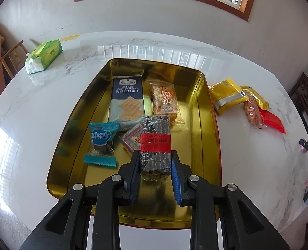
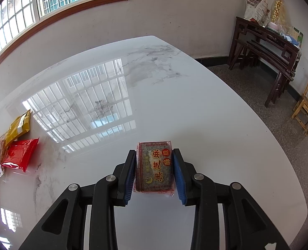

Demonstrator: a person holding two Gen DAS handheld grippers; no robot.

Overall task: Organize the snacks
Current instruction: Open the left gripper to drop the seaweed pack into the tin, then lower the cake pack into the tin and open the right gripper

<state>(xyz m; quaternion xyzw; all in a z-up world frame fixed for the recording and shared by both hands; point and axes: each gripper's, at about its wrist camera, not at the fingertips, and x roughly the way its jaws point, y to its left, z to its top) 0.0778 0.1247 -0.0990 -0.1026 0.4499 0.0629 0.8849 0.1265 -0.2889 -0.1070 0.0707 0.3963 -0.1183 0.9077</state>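
Two grippers, both loaded. Gold rectangular tin tray (image 1: 206,112): beneath my left gripper (image 1: 155,160), clamped on a black speckled bar with red band (image 1: 155,145), long axis toward 12 o'clock. My right gripper (image 2: 155,162), at the tray's 3 o'clock, barely parted around a red-printed sesame cake packet (image 2: 155,166) above white marble table (image 2: 174,104).

Tin tray (image 1: 206,112) sits mid surface (image 1: 49,108), tissue box (image 1: 44,56) behind it to the left. In tray: cracker pack (image 1: 127,100) at back left, clear-wrapped snack (image 1: 165,102) right of it, candy pack (image 1: 101,143) front left, small flat packet (image 1: 132,141) between candy pack and sesame bar (image 1: 156,148). Sesame bar is between left tongs (image 1: 155,156), above tray front. Loose snack packs (image 1: 247,104) right of tray on surface. Right tongs (image 2: 155,160) have sesame cake (image 2: 155,166) between them over the surface.
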